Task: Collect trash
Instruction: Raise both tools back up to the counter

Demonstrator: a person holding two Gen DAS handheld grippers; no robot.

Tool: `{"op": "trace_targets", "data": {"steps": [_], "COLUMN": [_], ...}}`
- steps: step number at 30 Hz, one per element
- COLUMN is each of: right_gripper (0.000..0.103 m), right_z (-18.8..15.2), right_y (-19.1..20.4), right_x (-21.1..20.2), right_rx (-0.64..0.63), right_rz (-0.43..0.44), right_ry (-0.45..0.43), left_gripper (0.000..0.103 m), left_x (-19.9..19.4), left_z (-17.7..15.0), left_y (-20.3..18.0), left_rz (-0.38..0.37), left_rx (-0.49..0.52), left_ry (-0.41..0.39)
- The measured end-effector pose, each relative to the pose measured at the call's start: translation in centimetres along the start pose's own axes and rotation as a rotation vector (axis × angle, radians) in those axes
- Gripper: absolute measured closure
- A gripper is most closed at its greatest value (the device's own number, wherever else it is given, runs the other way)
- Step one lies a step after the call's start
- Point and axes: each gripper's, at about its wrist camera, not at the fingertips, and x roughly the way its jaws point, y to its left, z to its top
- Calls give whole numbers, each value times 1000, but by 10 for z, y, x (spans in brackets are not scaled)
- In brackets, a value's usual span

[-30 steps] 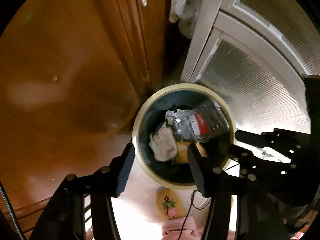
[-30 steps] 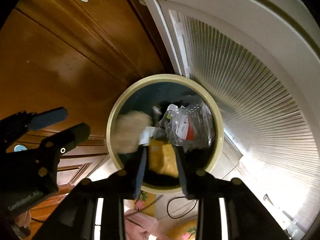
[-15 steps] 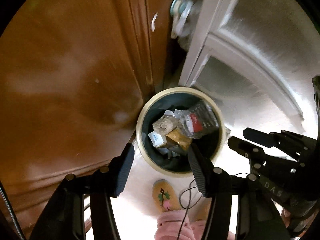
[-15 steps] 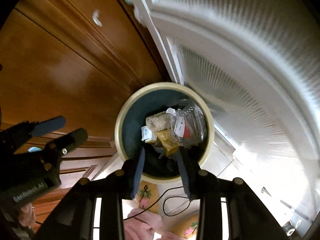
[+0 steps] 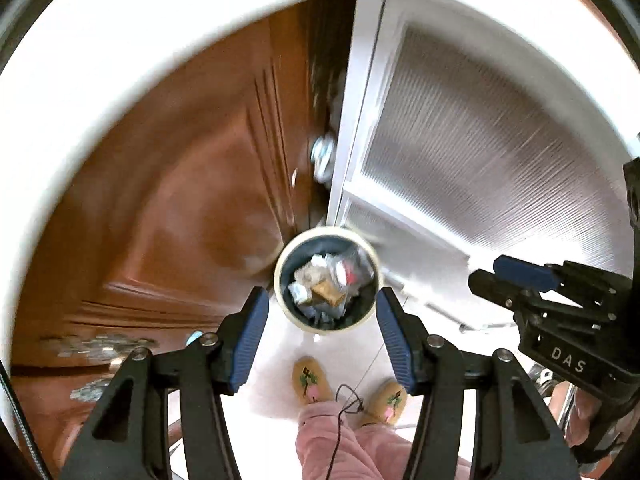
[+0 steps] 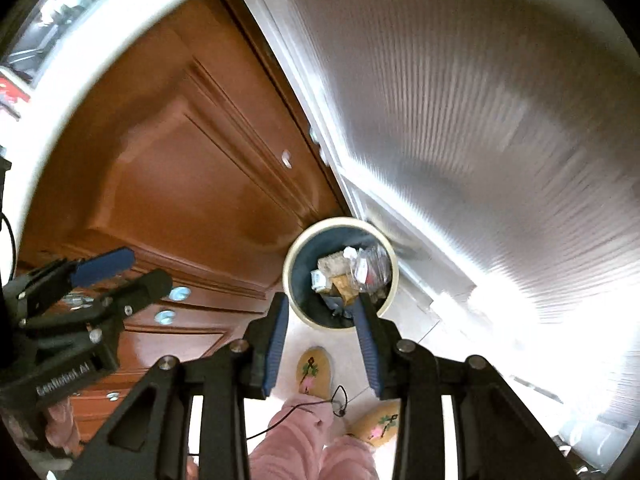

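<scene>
A round bin with a cream rim stands on the floor far below both grippers. It holds crumpled paper, a clear plastic wrapper and a yellow-brown packet. My left gripper is open and empty, high above the bin; it also shows at the left of the right wrist view. My right gripper is open and empty above the bin; it shows at the right of the left wrist view.
A brown wooden cabinet stands left of the bin. A white door with ribbed glass stands to its right. The person's yellow slippers and pink trousers are on the pale floor below.
Both grippers have risen well away from the bin, which now looks much smaller. The right gripper has let the yellow-brown packet drop into the bin and opened wider.
</scene>
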Motion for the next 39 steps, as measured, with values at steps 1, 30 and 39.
{"op": "trace_targets", "data": {"steps": [1,30,39], "right_gripper": [69,54,54], "right_z": [1,83,144], "right_y": [3,46,43], "right_x": [-12,-270,-266], "right_rx": [-4,-214,-208], "right_rz": [3,60,16], "right_ry": [-12,-489,-531], "left_gripper": [49,32,32], "left_x": [-17,-288,-285], "left_z": [4,94,153], "left_y": [-2,-62,-25], "left_rz": [3,78,82], "left_rx": [4,90,92], "left_ry": [-21,-430,-451]}}
